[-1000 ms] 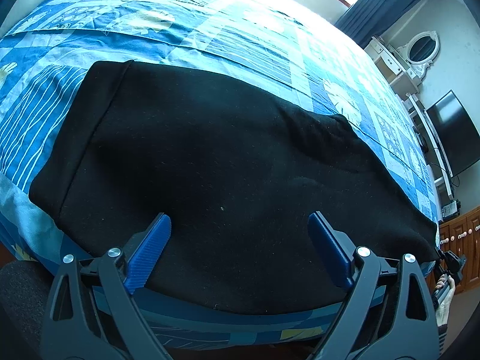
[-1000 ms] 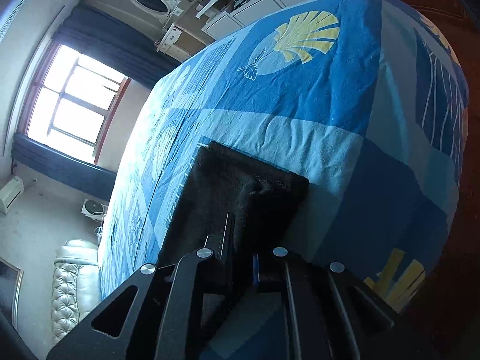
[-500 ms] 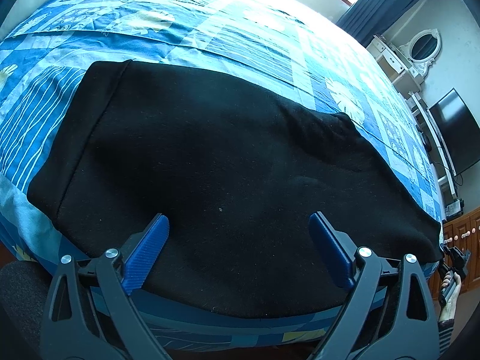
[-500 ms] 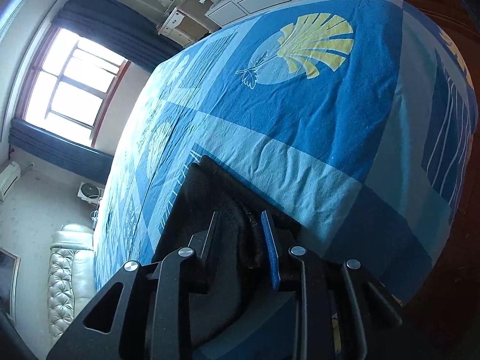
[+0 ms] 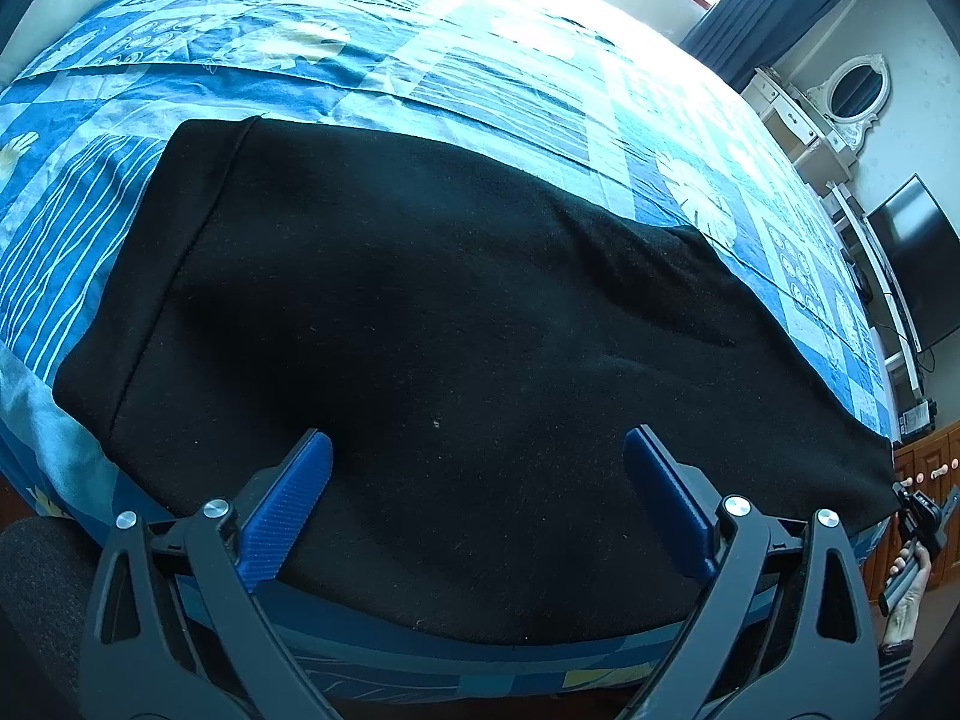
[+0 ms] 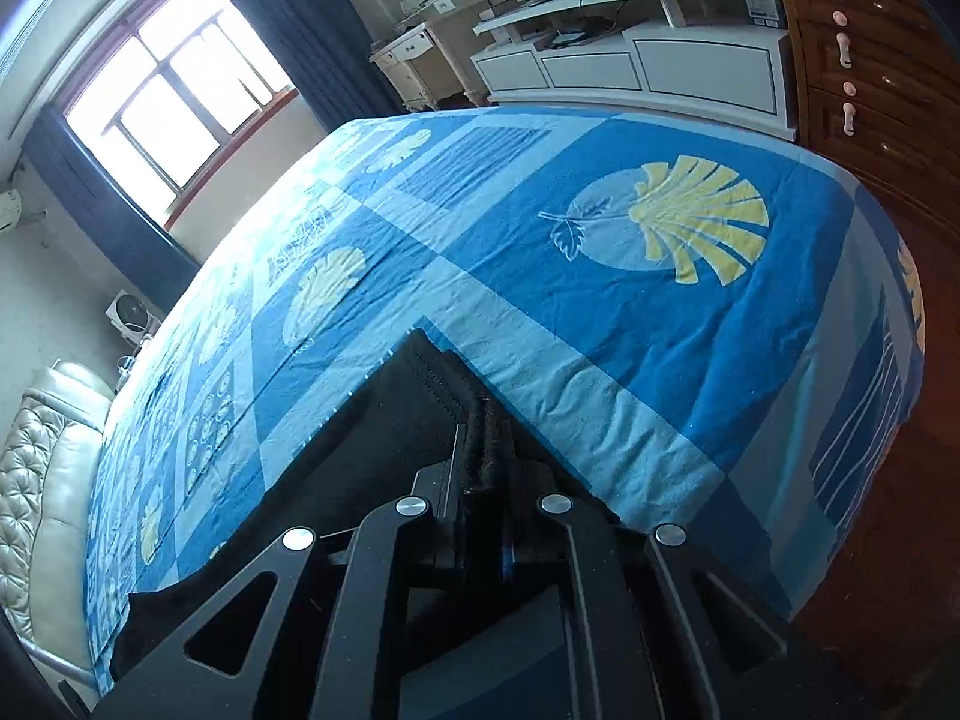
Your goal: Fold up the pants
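Black pants lie spread flat on a blue patterned bedspread, running from the waistband at the left to the leg end at the far right. My left gripper is open, its blue fingers spread over the near edge of the pants, holding nothing. My right gripper is shut on the leg end of the pants. It also shows in the left wrist view at the right end of the pants.
The bed edge runs just below the left gripper. A white TV cabinet, a wooden dresser and a vanity with an oval mirror stand beyond the foot of the bed. A leather headboard is at the left.
My right gripper has closed on the pants' leg end and turned, so the room now shows above the bed. The left gripper has barely moved.
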`<state>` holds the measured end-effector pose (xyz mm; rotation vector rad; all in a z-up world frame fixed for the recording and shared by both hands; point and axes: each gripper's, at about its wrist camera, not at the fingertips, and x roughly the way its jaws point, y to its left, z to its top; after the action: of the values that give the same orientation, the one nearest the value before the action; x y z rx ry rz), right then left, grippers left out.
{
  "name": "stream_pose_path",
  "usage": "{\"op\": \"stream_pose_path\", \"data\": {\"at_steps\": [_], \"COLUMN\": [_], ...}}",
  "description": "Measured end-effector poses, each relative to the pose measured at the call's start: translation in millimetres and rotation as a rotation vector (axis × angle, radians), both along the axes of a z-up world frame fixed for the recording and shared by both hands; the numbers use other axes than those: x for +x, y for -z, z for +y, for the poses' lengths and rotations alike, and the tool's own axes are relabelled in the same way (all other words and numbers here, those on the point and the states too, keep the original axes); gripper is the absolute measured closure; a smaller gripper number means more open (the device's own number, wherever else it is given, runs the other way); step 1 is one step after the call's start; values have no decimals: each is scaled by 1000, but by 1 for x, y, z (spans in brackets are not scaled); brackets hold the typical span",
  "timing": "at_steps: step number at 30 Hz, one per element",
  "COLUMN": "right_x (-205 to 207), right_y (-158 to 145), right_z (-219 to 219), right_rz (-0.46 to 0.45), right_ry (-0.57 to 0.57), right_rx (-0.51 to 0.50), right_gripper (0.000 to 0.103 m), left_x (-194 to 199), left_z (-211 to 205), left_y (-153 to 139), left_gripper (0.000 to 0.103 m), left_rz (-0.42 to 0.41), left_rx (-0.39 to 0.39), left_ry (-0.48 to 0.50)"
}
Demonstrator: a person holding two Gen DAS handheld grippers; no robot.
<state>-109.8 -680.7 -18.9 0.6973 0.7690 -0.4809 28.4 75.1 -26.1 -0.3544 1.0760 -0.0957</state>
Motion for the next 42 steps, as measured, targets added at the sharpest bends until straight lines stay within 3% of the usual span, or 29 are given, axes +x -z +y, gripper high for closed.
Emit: {"op": "stream_pose_path", "data": {"at_steps": [3,7,12,15,18,22,25,31,34,42], "right_x": [-9,-21,-59,-63,-49,-29,-17,-5,-3,8], "right_y": [15,10,-8,-14,-10,6,19,25,24,33], "right_z": [-5,-10,-17,4,47,109,142,173,185,202], "right_rz": [-46,-115,-239,-284,-266,-176,-105,-37,-26,-12], "right_ry": [35,73,214,166,42,-108,-161,-191,-207,-216], "right_rx": [58,139,232,338,441,542,588,593,620,628], "right_gripper": [96,92,83,83,83,82,77,74,68,63], "left_x": [-1,-1,-4,-6,-7,-8,-9,-11,-11,-10], "left_z": [-2,-1,-2,-1,-1,2,2,-2,-2,-6], "left_y": [1,1,0,1,0,-1,-2,-2,-2,-1], "left_gripper": [6,6,6,6,6,6,6,6,6,5], "left_rz": [-4,-1,-10,-17,-16,-15,-15,-20,-20,-25], "left_rx": [10,8,4,1,-3,-16,-19,1,-2,13], "left_ry": [11,24,36,39,38,33,38,50,45,49]}}
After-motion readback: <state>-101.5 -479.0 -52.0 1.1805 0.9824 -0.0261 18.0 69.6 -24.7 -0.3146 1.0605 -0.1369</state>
